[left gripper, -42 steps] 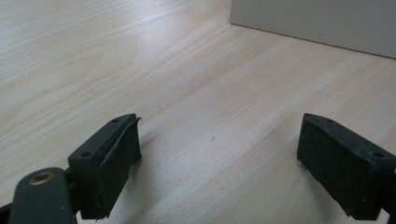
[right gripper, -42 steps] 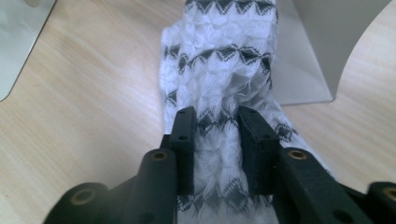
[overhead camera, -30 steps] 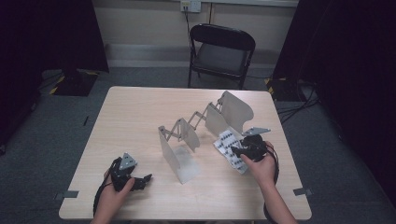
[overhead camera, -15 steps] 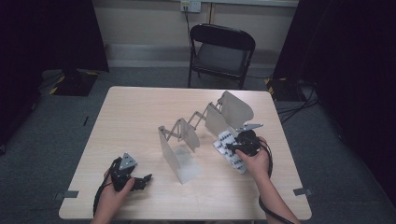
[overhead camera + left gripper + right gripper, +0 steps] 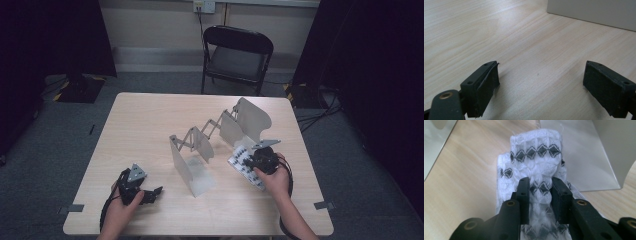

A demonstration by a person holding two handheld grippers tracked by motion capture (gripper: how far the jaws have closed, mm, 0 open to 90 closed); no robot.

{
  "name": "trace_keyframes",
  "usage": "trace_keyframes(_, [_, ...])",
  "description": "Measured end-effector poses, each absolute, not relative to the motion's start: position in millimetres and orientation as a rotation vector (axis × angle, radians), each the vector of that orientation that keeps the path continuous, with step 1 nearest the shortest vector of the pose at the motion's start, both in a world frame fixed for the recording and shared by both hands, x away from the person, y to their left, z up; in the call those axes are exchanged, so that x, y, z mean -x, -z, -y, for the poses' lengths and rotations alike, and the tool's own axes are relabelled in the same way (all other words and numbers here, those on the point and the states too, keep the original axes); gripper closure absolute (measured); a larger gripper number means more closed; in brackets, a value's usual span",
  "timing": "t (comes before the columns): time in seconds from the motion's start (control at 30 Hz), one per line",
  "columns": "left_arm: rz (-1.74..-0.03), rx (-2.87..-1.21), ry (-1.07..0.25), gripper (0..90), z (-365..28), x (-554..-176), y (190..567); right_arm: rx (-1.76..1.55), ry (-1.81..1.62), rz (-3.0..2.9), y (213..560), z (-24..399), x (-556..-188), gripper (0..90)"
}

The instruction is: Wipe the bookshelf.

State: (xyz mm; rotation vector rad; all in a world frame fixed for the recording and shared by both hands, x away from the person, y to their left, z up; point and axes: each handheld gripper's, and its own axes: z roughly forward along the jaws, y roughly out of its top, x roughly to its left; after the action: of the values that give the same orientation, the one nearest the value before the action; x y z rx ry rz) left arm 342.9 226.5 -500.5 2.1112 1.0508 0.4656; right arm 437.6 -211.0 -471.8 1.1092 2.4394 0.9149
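Right gripper (image 5: 540, 197) pinches a white cloth (image 5: 536, 162) with black diamonds, beside a folding metal rack (image 5: 220, 135).

The cloth lies on the table (image 5: 150, 125) by its right edge, its far end touching the rack's base plate. The left gripper (image 5: 541, 85) rests near the front-left corner, jaws wide apart over bare wood; a black chair (image 5: 237, 52) stands beyond.

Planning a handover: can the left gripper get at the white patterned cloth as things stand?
Probably not directly: the folding metal rack stands between the left gripper and the cloth, which the right gripper already pinches.
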Motion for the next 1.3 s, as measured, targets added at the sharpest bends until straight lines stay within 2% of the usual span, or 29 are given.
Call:
trace_keyframes(0.67, [-1.052, -2.111, -0.467, 12.9, -227, -343, 500, -1.078, -0.933, -2.468, 469, 234, -381, 70.5])
trace_keyframes(0.8, [-1.057, -2.108, -0.467, 12.9, -226, -342, 501, -1.080, -0.912, -2.464, 465, 234, -373, 65.2])
trace_keyframes(0.9, [-1.057, -2.108, -0.467, 12.9, -226, -342, 501, -1.076, -0.934, -2.442, 458, 232, -371, 57.8])
trace_keyframes(1.03, [-1.057, -2.108, -0.467, 12.9, -226, -342, 501, -1.068, -0.955, -2.412, 448, 229, -376, 53.6])
trace_keyframes(1.3, [-1.058, -2.107, -0.464, 12.9, -226, -342, 501, -1.047, -0.968, -2.389, 440, 216, -399, 52.7])
